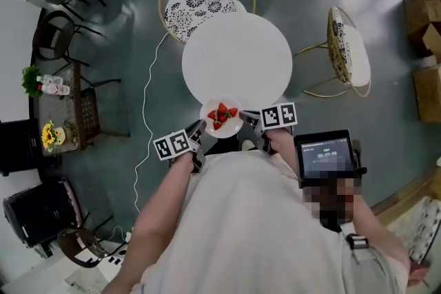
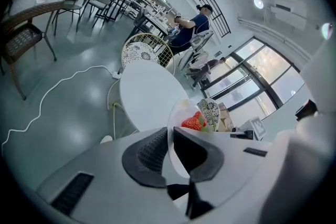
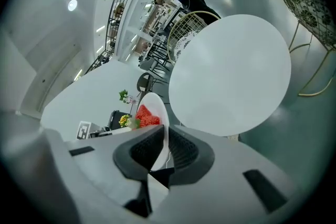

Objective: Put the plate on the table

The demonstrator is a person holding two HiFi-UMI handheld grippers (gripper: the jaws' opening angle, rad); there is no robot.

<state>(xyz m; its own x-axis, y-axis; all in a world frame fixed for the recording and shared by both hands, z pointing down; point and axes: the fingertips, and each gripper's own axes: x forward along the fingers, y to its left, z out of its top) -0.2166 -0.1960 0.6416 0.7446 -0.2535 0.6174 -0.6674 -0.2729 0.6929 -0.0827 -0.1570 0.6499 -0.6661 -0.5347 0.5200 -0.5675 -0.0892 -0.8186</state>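
Over the grey café floor, the round white worktop lies at 12 o'clock from the plate of strawberries that I hold at its 6 o'clock edge, left gripper and right gripper clamped on opposite rims.

Bright, even indoor light; fisheye bending at the edges, near tool bodies blurred.

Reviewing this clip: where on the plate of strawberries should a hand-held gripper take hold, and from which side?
Probably by the thin rim, from two opposite sides. The plate is shallow, with strawberries in the middle, so only its edge is free. The left hand-held gripper and right hand-held gripper each pinch the rim that way now.
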